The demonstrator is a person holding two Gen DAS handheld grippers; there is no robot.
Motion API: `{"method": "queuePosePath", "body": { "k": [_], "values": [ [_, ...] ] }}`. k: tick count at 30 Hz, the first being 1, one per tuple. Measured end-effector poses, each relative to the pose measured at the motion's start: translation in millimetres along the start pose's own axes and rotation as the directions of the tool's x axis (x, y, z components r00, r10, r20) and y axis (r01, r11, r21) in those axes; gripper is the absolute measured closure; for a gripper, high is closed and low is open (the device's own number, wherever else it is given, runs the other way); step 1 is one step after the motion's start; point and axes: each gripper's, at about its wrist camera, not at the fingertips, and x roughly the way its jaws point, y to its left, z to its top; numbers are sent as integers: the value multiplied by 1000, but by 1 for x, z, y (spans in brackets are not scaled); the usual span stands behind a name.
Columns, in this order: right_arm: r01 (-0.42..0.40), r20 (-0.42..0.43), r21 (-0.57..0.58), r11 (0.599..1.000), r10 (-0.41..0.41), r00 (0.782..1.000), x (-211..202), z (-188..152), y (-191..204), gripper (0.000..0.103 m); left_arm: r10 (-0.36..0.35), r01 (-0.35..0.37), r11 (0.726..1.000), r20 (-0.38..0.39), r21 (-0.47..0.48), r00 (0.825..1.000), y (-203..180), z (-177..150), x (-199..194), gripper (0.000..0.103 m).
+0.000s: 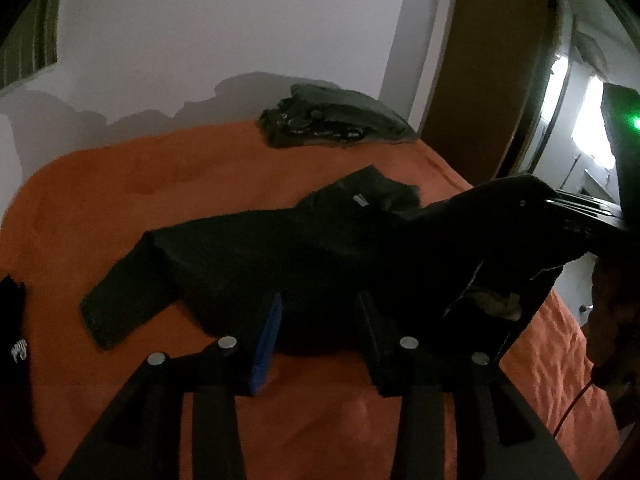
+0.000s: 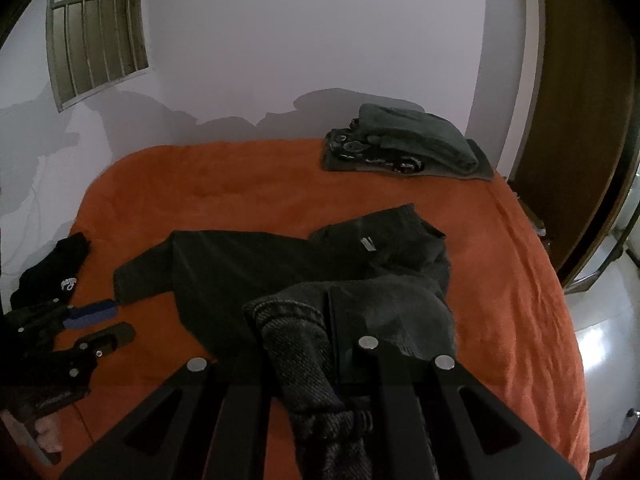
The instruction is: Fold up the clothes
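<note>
1. Left wrist view: my left tongs (image 1: 318, 332) stand apart, the blue-padded finger (image 1: 267, 344) on one side and the dark one on the other. The near hem of the black garment (image 1: 280, 256) lies in the gap, but the pads do not press on it. I judge this hem is laid where I want it, which is why nothing is clamped here.
2. Same view: the garment lies spread across the middle of the bed (image 1: 160, 184), one sleeve (image 1: 116, 304) reaching toward the bed's left edge. Its right part rises off the cover toward my right tongs (image 1: 560, 208), lifted so it can be carried over the rest as a fold.
3. Same view: a pile of folded clothes (image 1: 336, 120) sits at the bed's far right corner, out of the working area.
4. Right wrist view: my right tongs (image 2: 304, 344) are clamped on a bunched fold of the garment's grey-black knit, which hangs thick between the fingers and trails to the body on the bed. I hold it tight because the cloth would slump if let go.
5. Same view: my left tongs show low at the bed's left edge, just beside the sleeve. A small black item with white lettering (image 2: 60, 276) lies near that edge, well apart from the pile, probably waiting its turn.
</note>
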Motion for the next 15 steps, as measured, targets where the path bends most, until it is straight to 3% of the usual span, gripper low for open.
{"method": "queuePosePath", "body": {
  "k": [9,11,13,15],
  "values": [
    [-20,-10,-11,1000,20,1000,-8,-6,9,96,-57,58,998,-34,23,998,-13,-6,13,57],
    [-46,-20,-17,999,46,999,-8,-6,12,96,-70,71,995,-17,75,997,-27,-6,16,51],
    [-94,-37,-30,995,93,995,-5,-5,15,96,-91,85,982,30,169,995,-47,-9,15,35],
    [-157,-61,-47,986,154,986,-4,-5,18,96,-118,104,967,46,234,992,-64,-11,19,32]
  ]
}}
